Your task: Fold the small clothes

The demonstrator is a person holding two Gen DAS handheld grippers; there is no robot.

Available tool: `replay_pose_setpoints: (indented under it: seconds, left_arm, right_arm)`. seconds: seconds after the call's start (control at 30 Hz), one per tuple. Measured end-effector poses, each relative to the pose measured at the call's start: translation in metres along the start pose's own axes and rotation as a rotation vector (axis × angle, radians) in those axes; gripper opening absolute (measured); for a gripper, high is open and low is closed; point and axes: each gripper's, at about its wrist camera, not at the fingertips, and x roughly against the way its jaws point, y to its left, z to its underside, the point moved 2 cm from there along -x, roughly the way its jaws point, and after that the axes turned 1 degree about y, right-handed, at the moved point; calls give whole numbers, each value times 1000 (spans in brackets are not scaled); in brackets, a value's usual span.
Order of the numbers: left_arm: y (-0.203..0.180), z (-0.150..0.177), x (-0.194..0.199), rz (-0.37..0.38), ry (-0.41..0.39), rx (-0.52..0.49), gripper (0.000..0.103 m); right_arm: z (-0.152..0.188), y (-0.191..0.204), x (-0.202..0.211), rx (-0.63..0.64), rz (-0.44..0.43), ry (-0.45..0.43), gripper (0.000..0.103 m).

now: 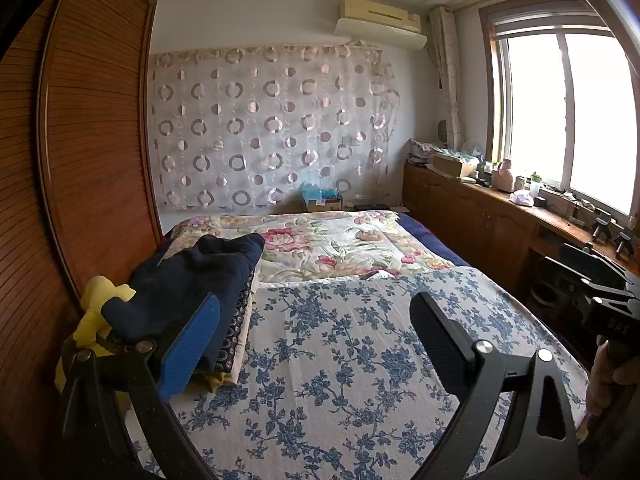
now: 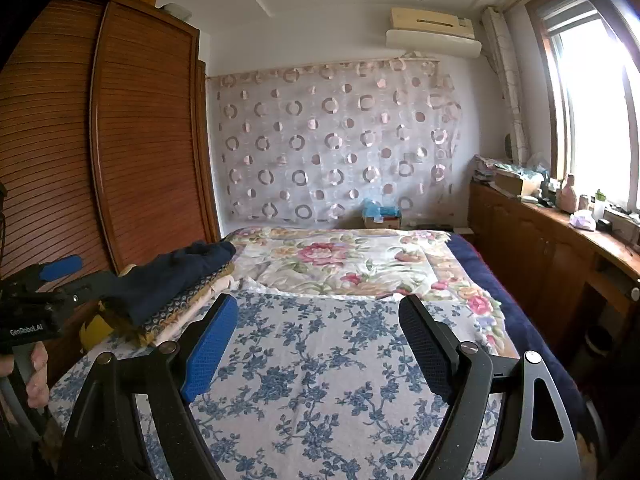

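A stack of folded clothes (image 1: 236, 320) lies on the left side of the bed. On top is a navy garment (image 1: 192, 276), with patterned and beige pieces under it. A yellow garment (image 1: 98, 312) sits at the stack's near left end. My left gripper (image 1: 316, 300) is open and holds nothing. Its blue pad (image 1: 188, 348) is right in front of the stack's near end, and I cannot tell whether they touch. My right gripper (image 2: 318, 302) is open and holds nothing, over the bare blue-flowered sheet (image 2: 340, 380). The stack (image 2: 172, 284) lies to its left.
A flowered quilt (image 1: 340, 248) covers the far half of the bed. A wooden wardrobe (image 1: 92, 140) runs along the left. A cluttered wooden cabinet (image 1: 500, 216) stands under the window on the right. A person's hand (image 2: 36, 372) grips the left tool's handle.
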Motion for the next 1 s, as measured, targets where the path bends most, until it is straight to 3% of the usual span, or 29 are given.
replay_pose_setpoints:
  seconds: [1.0]
  left_arm:
    - [1,-3,2,-3,-16,4,96]
  right_arm:
    - [-1,-13,1,2,-5,2,84]
